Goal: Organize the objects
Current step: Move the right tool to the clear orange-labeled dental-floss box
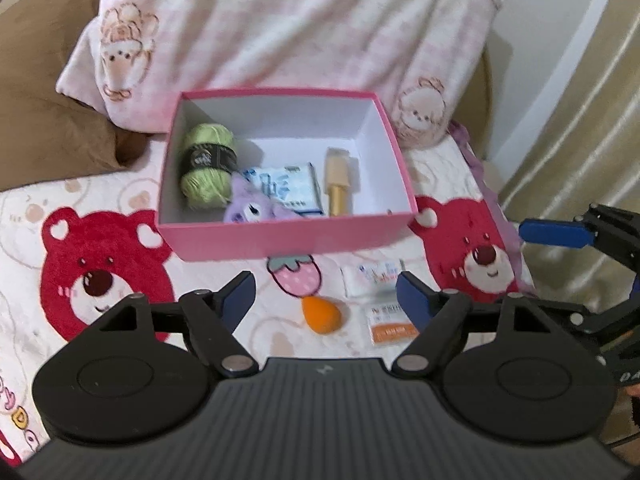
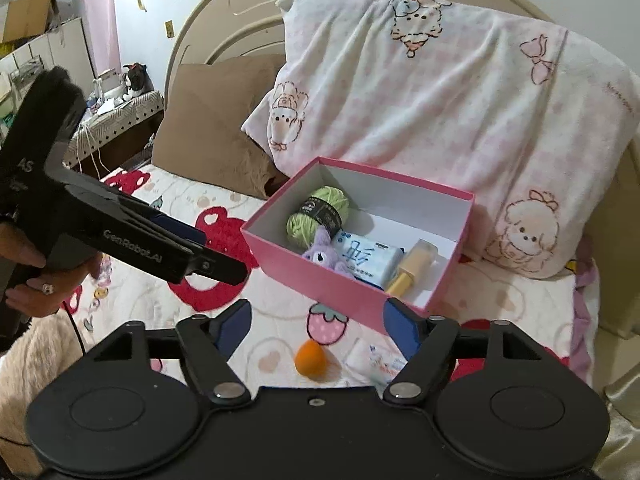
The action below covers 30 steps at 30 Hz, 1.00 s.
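A pink box (image 1: 280, 236) (image 2: 320, 280) sits on the bed. It holds green yarn (image 1: 208, 164) (image 2: 320, 212), a purple plush (image 1: 250, 208) (image 2: 322, 252), a blue-white tissue pack (image 1: 290, 188) (image 2: 368, 260) and a gold bottle (image 1: 338, 180) (image 2: 412, 268). In front of it lie an orange sponge (image 1: 320, 314) (image 2: 310, 358), a white packet (image 1: 370, 280) (image 2: 376, 360) and an orange-white packet (image 1: 390, 322). My left gripper (image 1: 325, 296) is open and empty above the sponge. My right gripper (image 2: 316, 326) is open and empty, just behind the sponge.
The bed has a bear-print cover (image 1: 92, 272) (image 2: 224, 280). A pink blanket-covered pillow (image 1: 280, 32) (image 2: 440, 112) and a brown pillow (image 1: 48, 100) (image 2: 216, 128) stand behind the box. The headboard (image 2: 240, 8) and a curtain (image 1: 580, 120) bound the bed.
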Available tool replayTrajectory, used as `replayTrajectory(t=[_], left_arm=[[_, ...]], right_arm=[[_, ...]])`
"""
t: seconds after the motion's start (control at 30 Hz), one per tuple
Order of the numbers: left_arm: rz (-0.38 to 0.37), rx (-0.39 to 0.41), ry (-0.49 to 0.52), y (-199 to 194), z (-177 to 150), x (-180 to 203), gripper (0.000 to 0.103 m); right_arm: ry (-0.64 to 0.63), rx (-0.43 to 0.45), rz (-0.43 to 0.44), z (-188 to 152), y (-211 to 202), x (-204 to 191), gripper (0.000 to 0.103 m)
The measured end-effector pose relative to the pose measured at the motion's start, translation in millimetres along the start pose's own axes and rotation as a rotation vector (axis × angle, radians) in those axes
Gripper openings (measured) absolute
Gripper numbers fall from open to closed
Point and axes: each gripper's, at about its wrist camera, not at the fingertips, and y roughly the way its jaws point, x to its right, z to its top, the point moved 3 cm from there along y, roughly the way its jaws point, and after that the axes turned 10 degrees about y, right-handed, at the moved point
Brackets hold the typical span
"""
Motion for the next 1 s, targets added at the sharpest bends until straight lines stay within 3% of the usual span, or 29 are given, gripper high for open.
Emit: replayTrajectory(t=[0.2, 0.43, 0.6, 0.8, 1.0], left_arm=[[-0.023, 0.003, -0.031, 17, -21, 7, 0.078], [-0.058, 0.02, 0.017, 49, -42, 20, 0.078], [-0.103, -0.008, -0.037, 80, -60, 23, 0.076], [-0.146, 0.012, -0.07, 114, -76, 30, 0.074], [-0.144, 0.012, -0.058, 146, -87, 37, 0.071]], right_arm=[[-0.015, 0.042, -0.035, -45, 5, 9, 0.087], [0.013, 0.049, -0.095, -92, 38, 26, 0.088], [0.036, 0.054, -0.111, -112, 62, 34, 0.088], [0.001, 0.07, -0.14, -135, 89, 41, 0.088], [-0.049, 0.066, -0.181, -152, 111, 49, 0.088]])
